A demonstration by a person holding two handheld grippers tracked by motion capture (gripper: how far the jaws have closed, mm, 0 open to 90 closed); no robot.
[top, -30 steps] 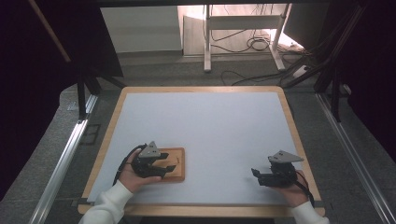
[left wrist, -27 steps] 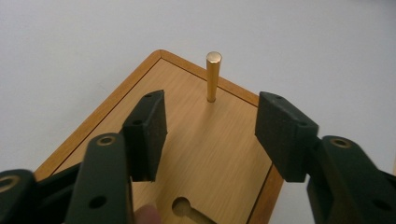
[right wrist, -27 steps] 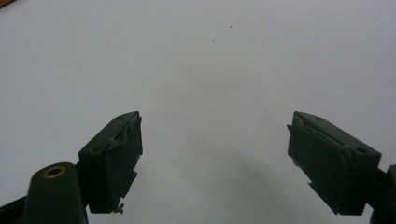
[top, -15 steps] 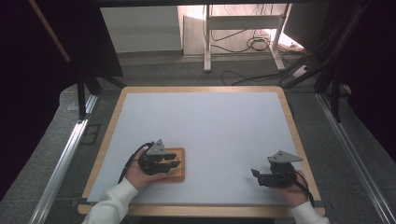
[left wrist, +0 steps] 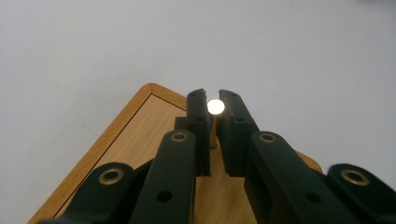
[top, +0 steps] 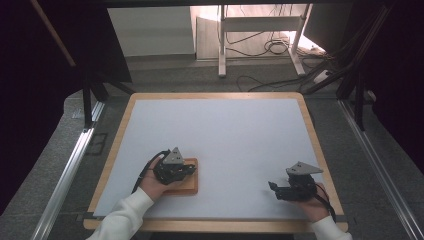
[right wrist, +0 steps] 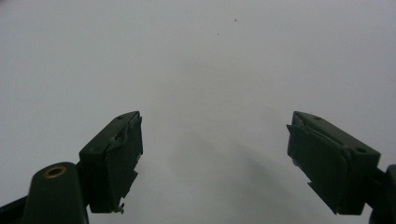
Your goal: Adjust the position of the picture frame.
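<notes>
Closing since 1 second ago, left tool (left wrist: 215,100) now pinches a shiny-topped wooden peg (left wrist: 215,107) on the small wooden board (left wrist: 140,135), right tool (right wrist: 212,163) gapes empty; a tilted pull could jam it.

The left gripper (top: 186,169) is finishing closing (its jaws nearly together); the right gripper (top: 272,186) is gaping wide.

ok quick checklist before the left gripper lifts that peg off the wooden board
1. Left gripper on the peg: ok, its jaws have just been closing and now flank the pale round top.
2. Pads pressing firmly: cannot tell, thin gaps may remain.
3. Peg upright in the wooden board: ok in the left gripper view.
4. Board flat on the white table: ok.
5. Right gripper out of the way: ok, open, nothing between its jaws, far right of the board.
6. Board held down for the pull: not ok, nothing holds it.
</notes>
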